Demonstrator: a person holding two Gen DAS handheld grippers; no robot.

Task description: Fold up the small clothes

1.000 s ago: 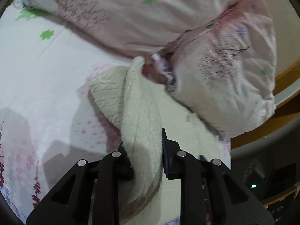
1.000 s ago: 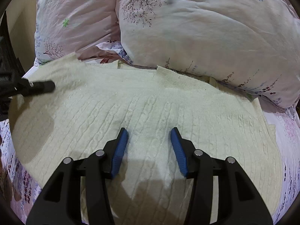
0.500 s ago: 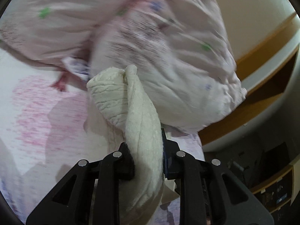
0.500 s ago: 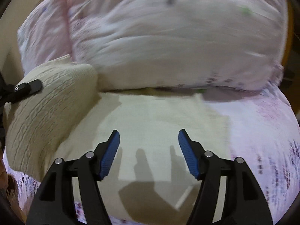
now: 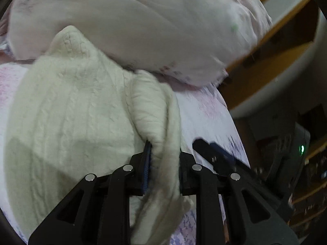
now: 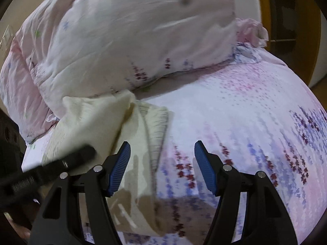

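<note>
A cream cable-knit sweater [image 5: 67, 110] lies on the floral bedsheet [image 6: 235, 112], folded over on itself. My left gripper [image 5: 164, 159] is shut on a bunched fold of the sweater and holds it over the rest of the garment. In the right wrist view the sweater [image 6: 98, 122] lies at the left with its ribbed edge [image 6: 157, 126] turned out. My right gripper [image 6: 162, 159] is open and empty, just above the sheet at the sweater's right edge. The left gripper's finger [image 6: 61, 163] shows there at lower left; the right gripper's finger [image 5: 216, 153] shows in the left wrist view.
A large pink-and-white floral pillow [image 6: 126, 38] lies right behind the sweater, also in the left wrist view [image 5: 153, 24]. A wooden bed frame [image 5: 271, 47] and dark furniture [image 5: 296, 153] stand beyond the bed's right side. Bare sheet spreads to the right.
My left gripper has carried the held fold across to the right, laying the sweater over itself. My right gripper has swung right, off the sweater's middle to its right edge, and opened wider.
</note>
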